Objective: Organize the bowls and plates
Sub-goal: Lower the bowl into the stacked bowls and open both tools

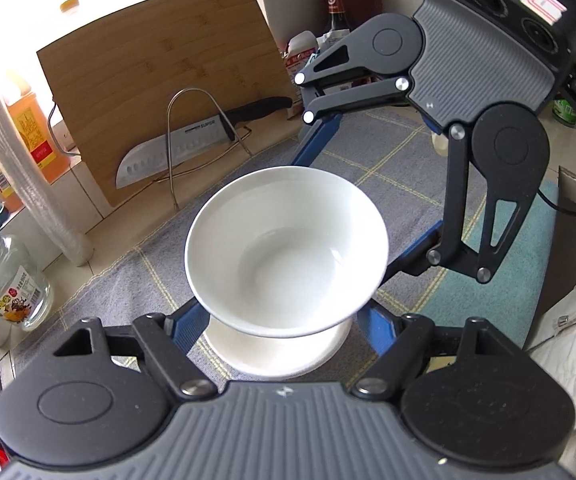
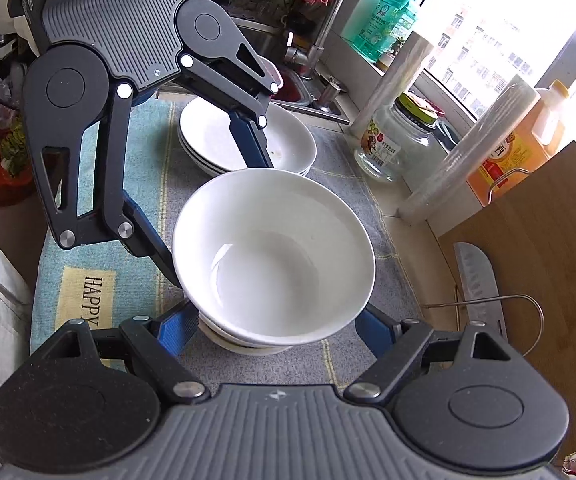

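Lower bowl mostly hidden, knife tip covered, window view overexposed

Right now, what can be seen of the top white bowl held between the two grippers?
The top white ceramic bowl is glossy, round, flared and empty. It sits upright, slightly tilted, nested in more white bowls beneath. Blue fingers of the left gripper and right gripper flank the stack below its rim, above the grey checked cloth.
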Available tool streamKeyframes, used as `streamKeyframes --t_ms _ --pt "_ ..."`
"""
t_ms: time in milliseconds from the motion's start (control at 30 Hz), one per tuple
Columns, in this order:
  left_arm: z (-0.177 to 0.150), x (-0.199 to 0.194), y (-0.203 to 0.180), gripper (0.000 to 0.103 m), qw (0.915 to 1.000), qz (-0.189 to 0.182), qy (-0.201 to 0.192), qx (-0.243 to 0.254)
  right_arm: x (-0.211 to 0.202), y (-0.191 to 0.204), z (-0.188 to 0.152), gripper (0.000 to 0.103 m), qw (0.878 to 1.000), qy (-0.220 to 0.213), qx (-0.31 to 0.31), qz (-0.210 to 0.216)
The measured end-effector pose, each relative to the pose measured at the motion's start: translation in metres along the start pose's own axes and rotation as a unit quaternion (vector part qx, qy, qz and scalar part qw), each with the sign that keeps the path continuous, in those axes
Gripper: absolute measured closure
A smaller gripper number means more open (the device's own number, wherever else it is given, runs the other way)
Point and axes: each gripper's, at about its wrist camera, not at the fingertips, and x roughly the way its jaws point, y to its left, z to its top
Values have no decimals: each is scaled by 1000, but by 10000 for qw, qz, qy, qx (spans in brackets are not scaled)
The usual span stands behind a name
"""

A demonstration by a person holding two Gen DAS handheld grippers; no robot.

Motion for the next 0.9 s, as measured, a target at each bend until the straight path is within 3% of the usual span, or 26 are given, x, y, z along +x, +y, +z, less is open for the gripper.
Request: streamKeyframes --t_ms 467,900 --pt "-10 14 12 23 9993 -203 230 -213 25 -8 1 14 9989 178 210 382" --pt "-9 22 15 22 9988 -261 327 -266 28 -7 1 14 9987 234 221 406"
